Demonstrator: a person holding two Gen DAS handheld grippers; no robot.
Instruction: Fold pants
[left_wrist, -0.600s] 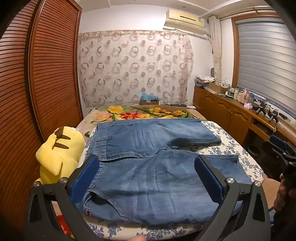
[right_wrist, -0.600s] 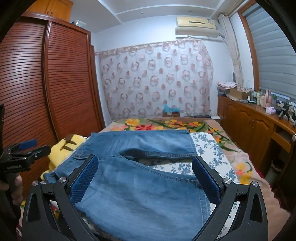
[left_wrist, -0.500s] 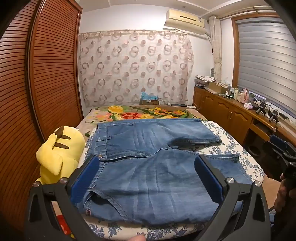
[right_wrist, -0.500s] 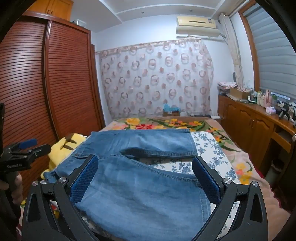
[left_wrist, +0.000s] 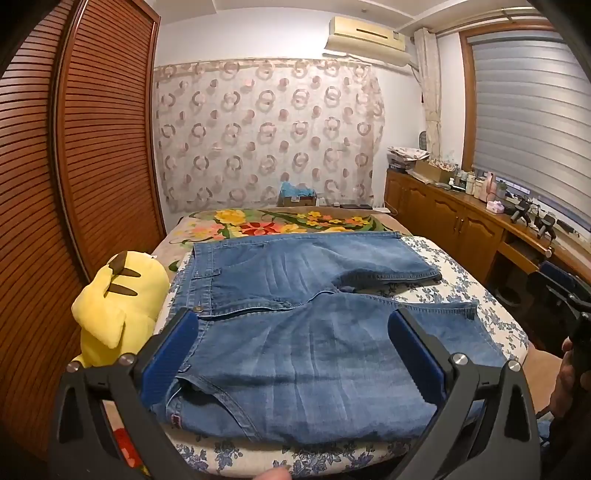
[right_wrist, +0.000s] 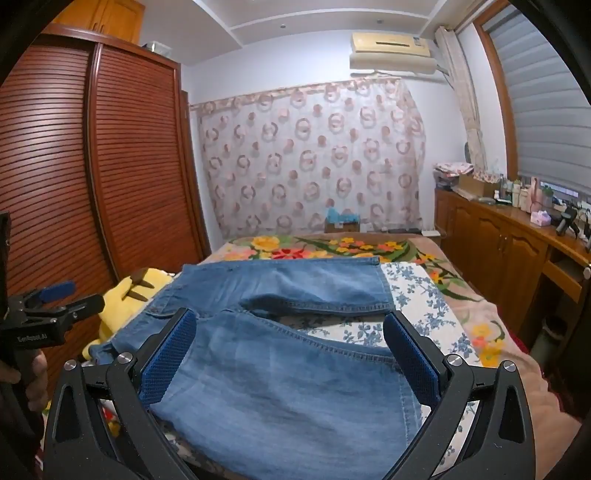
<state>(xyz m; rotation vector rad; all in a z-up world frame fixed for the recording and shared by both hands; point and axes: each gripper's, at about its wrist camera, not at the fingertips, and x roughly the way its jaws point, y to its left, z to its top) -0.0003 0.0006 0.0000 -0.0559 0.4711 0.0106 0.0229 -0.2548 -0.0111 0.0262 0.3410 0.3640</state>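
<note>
The denim pants (left_wrist: 314, 325) were spread flat on the floral bedsheet (left_wrist: 461, 284), waistband toward the yellow plush toy (left_wrist: 114, 310) and both legs splayed apart toward the other side; no fold was yet seen, so the step in hand was judged to be the approach before the first grasp. The left gripper (left_wrist: 291, 354) and the right gripper (right_wrist: 288, 358) were held above the cloth with jaws fully spread and nothing between the pads; the next move was judged to call for lowering onto a leg hem and the waistband. Against the earlier frames, nothing was seen to have shifted.
</note>
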